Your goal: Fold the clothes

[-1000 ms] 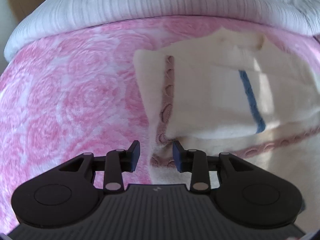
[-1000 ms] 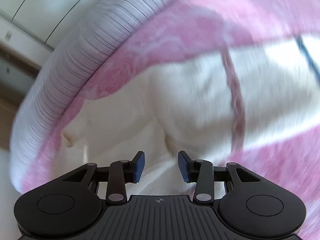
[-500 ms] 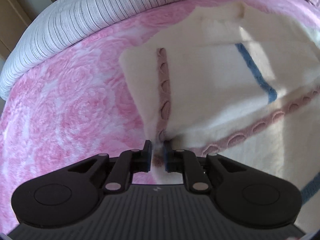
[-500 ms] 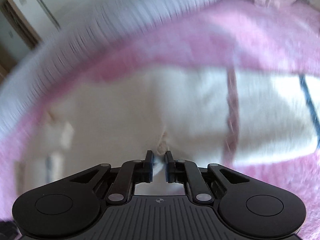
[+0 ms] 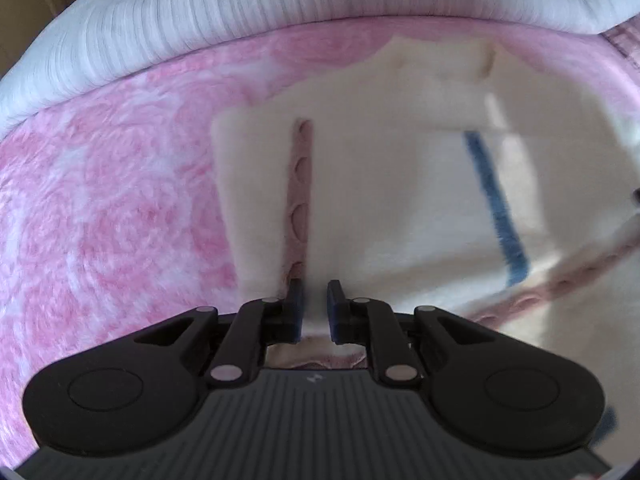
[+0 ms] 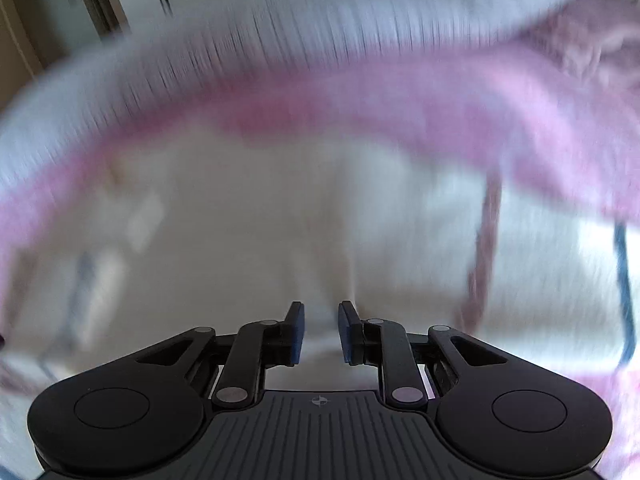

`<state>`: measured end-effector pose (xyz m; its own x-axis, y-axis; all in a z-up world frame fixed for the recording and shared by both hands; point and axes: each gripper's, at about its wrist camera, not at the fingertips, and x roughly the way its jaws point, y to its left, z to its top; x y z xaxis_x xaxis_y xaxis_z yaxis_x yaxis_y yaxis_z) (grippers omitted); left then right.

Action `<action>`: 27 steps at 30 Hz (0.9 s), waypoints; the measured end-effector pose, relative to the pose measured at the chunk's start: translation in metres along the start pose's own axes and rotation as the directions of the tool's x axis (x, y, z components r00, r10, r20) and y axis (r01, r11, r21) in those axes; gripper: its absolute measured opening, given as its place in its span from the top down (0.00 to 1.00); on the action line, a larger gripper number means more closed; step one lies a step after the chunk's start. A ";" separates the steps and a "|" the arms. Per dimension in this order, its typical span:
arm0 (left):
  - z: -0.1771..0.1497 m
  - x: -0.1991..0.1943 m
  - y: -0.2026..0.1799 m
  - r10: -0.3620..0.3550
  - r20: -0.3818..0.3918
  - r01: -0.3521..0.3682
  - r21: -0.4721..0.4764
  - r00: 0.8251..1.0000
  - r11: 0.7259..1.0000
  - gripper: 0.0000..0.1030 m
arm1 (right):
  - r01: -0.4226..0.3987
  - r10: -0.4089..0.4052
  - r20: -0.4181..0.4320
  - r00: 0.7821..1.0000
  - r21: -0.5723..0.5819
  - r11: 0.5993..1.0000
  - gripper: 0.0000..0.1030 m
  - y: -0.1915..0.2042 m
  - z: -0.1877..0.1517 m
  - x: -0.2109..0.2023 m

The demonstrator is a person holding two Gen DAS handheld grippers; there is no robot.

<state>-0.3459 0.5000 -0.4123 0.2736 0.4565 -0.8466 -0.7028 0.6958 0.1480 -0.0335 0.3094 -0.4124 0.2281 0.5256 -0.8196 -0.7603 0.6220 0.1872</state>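
**Bed, cream garment, both hand-held grippers at the near edge**

Bed with a pink rose-pattern blanket (image 5: 112,208); a white ribbed duvet (image 5: 248,12) is bunched along the far side. Wood-toned furniture is in the background of the right view, blurred.

The garment (image 5: 400,200) is cream fleece, lying on the blanket and partly folded. A pink patterned stripe (image 5: 300,200) runs away from the left hand-held gripper, with a blue stripe (image 5: 496,208) further right. A second pink stripe crosses the layer underneath at lower right.

Left hand-held gripper (image 5: 314,308): jaws nearly closed, a narrow gap, and a ridge of cream fabric is pinched up between the pads right at the near end of the pink stripe. More fabric shows under the linkage.

Right hand-held gripper (image 6: 320,332): jaws set slightly wider than the left's, with cream fabric between the pads. This view is heavily motion-blurred, so I can't tell whether it actually grips the cloth or just sits over it. The garment (image 6: 260,220) fills most of this view; pink and blue stripes sit off to the right.
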 end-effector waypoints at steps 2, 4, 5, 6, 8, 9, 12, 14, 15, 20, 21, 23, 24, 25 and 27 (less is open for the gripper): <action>0.001 -0.010 -0.005 0.009 0.003 -0.009 -0.015 1.000 1.000 0.90 | -0.022 0.022 -0.018 1.000 0.044 0.999 0.80 -0.009 0.000 -0.007; 0.002 -0.024 -0.008 -0.006 -0.006 0.006 -0.046 1.000 0.999 0.89 | -0.057 0.061 -0.026 0.998 0.125 0.991 0.80 -0.027 0.000 -0.021; 0.002 -0.033 -0.008 -0.030 -0.018 0.028 -0.076 0.999 0.997 0.88 | -0.085 0.088 -0.012 0.996 0.178 0.980 0.80 -0.040 -0.002 -0.030; 0.001 -0.041 -0.009 -0.052 -0.028 0.049 -0.107 0.998 0.993 0.88 | -0.091 0.094 -0.003 0.996 0.238 0.967 0.80 -0.057 -0.005 -0.040; -0.002 -0.055 -0.011 -0.089 -0.042 0.080 -0.169 0.995 0.982 0.88 | -0.060 0.065 0.000 0.998 0.367 0.928 0.80 -0.100 -0.014 -0.055; -0.003 -0.062 -0.012 -0.108 -0.048 0.096 -0.201 0.993 0.975 0.88 | -0.037 0.042 -0.001 0.999 0.442 0.896 0.79 -0.126 -0.022 -0.063; -0.011 -0.077 -0.013 -0.158 -0.060 0.133 -0.299 0.986 0.945 0.89 | 0.012 -0.024 0.009 1.000 0.668 0.744 0.77 -0.209 -0.050 -0.086; -0.018 -0.086 -0.017 -0.179 -0.066 0.144 -0.364 0.982 0.920 0.89 | 0.003 -0.070 0.051 0.996 0.786 0.618 0.76 -0.262 -0.070 -0.105; -0.021 -0.088 -0.019 -0.185 -0.069 0.144 -0.393 0.980 0.908 0.89 | -0.004 -0.081 0.064 0.995 0.807 0.590 0.75 -0.275 -0.073 -0.107; -0.027 -0.095 -0.024 -0.210 -0.066 0.149 -0.501 0.976 0.852 0.89 | -0.043 -0.117 0.120 0.986 0.857 0.514 0.60 -0.320 -0.078 -0.111; -0.026 -0.095 -0.025 -0.213 -0.065 0.150 -0.517 0.975 0.843 0.89 | -0.052 -0.125 0.131 0.984 0.866 0.498 0.57 -0.329 -0.079 -0.112; -0.025 -0.097 -0.027 -0.217 -0.059 0.152 -0.538 0.974 0.829 0.89 | -0.069 -0.141 0.151 0.978 0.882 0.467 0.56 -0.347 -0.080 -0.113; -0.025 -0.098 -0.027 -0.219 -0.056 0.154 -0.546 0.974 0.823 0.89 | -0.078 -0.149 0.161 0.976 0.889 0.451 0.56 -0.356 -0.081 -0.114; -0.025 -0.101 -0.029 -0.218 -0.052 0.155 -0.547 0.975 0.823 0.89 | -0.087 -0.158 0.171 0.973 0.896 0.435 0.57 -0.364 -0.082 -0.115; -0.026 -0.105 -0.031 -0.215 -0.048 0.155 -0.545 0.976 0.824 0.89 | -0.102 -0.173 0.188 0.967 0.906 0.411 0.57 -0.377 -0.085 -0.116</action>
<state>-0.3698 0.4158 -0.3415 0.3862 0.2694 -0.8822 -0.8947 0.3422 -0.2872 0.1748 -0.0360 -0.4339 0.4663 0.5092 -0.7233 0.2148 0.7280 0.6511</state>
